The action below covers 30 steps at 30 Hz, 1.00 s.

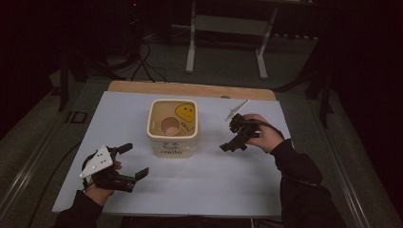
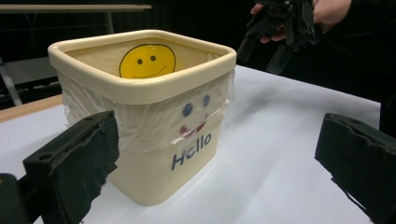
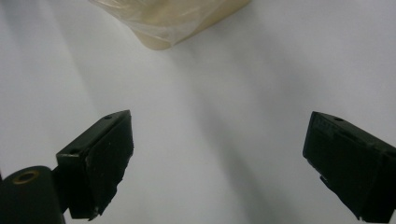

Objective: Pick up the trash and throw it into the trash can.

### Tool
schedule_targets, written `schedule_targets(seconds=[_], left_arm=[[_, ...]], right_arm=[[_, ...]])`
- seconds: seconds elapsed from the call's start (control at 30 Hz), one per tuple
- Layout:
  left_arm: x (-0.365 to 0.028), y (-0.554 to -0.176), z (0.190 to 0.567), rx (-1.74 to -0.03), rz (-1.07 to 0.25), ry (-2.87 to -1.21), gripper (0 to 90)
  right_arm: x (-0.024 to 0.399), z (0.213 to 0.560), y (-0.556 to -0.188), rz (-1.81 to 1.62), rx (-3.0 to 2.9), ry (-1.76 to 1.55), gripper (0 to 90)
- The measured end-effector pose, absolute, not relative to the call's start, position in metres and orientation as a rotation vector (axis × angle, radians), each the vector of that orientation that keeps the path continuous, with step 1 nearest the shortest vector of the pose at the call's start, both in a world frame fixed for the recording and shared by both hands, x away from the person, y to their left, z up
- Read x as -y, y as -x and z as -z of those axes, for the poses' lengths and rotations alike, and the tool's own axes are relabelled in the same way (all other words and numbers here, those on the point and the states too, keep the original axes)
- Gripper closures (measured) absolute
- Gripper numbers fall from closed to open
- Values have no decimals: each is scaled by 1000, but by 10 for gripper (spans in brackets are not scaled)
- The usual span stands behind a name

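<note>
A cream square bin (image 1: 172,142) marked "Hello", with a yellow smiley inside and a clear plastic liner, stands mid-table. A pale round ring-shaped thing (image 1: 169,126) lies at its bottom. My left gripper (image 1: 134,161) rests at the table's front left, open and empty, its jaws pointing right. Seen from the left gripper view, the bin (image 2: 154,121) stands close ahead between the spread jaws of the left gripper (image 2: 219,149). My right gripper (image 1: 232,145) hangs right of the bin, tilted down. It is open over bare table (image 3: 224,158), with the bin's corner (image 3: 173,18) ahead. It is also seen farther off (image 2: 285,28).
The white tabletop (image 1: 214,185) lies on a wooden board (image 1: 190,89) that sticks out at the back. A metal desk frame (image 1: 227,28) and cables (image 1: 147,66) stand on the floor beyond. The person's dark sleeves come in at both bottom corners.
</note>
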<state>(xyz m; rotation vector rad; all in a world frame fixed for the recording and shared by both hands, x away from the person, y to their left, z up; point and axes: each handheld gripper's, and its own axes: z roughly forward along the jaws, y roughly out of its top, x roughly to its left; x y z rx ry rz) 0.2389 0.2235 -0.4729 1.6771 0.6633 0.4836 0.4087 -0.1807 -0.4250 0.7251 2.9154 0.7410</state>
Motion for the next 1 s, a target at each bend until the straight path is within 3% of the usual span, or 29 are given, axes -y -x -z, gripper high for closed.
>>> schedule_targets(seconds=[0.57,1.0], left_arm=[[-223,-239,473,-663,-481,-1680,7],[-223,-238,473,-656,-485,-1687,8]], right_arm=[[214,461,-393,-919,-2859,-892,90],[218,476,-394,-882,-2872,-920,90]])
